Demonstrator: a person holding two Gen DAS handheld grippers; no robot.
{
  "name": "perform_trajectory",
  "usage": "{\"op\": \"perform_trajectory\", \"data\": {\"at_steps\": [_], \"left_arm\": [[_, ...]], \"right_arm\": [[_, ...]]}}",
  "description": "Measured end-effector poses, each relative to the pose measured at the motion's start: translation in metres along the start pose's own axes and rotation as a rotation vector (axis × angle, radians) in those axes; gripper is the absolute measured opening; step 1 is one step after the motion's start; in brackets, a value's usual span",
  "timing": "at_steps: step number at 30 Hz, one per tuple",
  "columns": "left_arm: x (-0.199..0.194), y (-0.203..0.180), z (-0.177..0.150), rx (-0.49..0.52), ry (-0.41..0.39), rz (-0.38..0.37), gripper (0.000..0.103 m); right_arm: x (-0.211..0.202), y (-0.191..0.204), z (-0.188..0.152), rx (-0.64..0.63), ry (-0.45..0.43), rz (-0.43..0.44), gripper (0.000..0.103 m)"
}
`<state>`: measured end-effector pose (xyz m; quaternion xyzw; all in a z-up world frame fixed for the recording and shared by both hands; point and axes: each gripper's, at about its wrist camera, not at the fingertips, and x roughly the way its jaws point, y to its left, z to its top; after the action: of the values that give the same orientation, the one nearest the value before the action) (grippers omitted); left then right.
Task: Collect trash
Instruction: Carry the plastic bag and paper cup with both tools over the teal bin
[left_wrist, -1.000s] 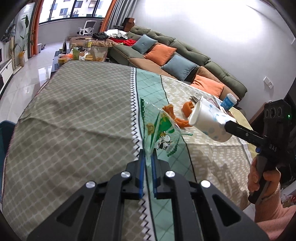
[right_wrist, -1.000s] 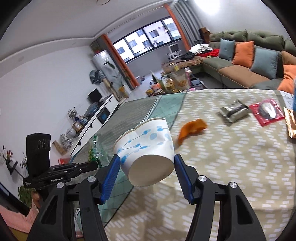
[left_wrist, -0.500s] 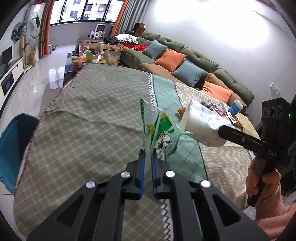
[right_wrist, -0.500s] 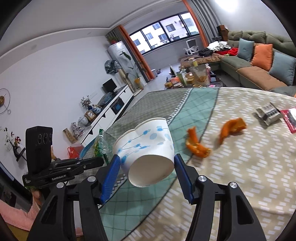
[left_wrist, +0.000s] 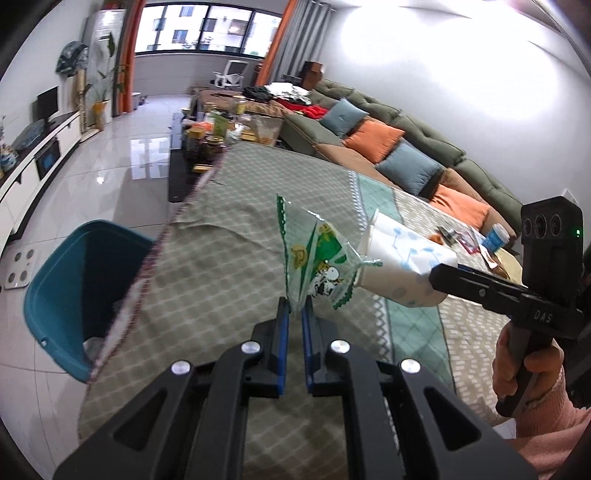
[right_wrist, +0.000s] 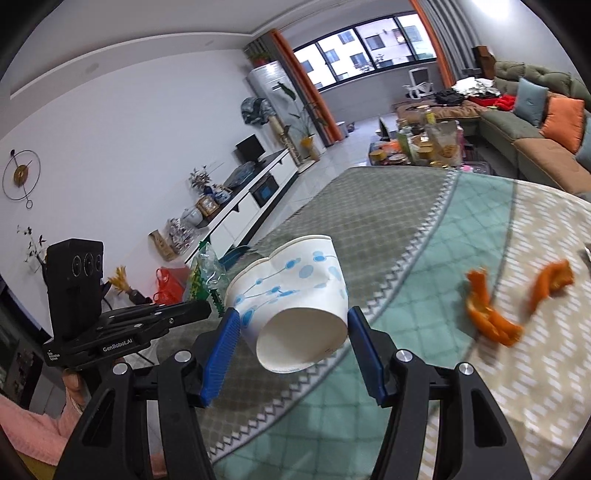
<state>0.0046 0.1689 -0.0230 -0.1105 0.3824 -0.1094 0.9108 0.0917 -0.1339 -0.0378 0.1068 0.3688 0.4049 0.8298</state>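
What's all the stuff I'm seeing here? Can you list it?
wrapper: one, clear with green print, pinched in left tool
cup: one, white with blue dots, crushed, in right tool
peels: two, orange, on the cloth
bin: one, teal, on the floor beside the table
cloth: one, grey, teal and beige, covering the table
cushions: orange and blue, on green sofa
left tool: black, blue pads
right tool: black, blue pads
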Motion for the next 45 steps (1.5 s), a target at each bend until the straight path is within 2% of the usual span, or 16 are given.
{"op": "perform_trajectory", "data": {"at_steps": [20, 45], "left_arm": [[-0.033, 0.070, 0.001, -0.099, -0.064, 0.133, 0.009], [-0.047, 0.123, 0.001, -0.208, -0.081, 0.234, 0.009]], "right_arm": [[0.071, 0.055, 0.021, -0.099, 0.097, 0.095, 0.060], [0.134, 0.102, 0.041, -0.194, 0.176, 0.127, 0.060]]}}
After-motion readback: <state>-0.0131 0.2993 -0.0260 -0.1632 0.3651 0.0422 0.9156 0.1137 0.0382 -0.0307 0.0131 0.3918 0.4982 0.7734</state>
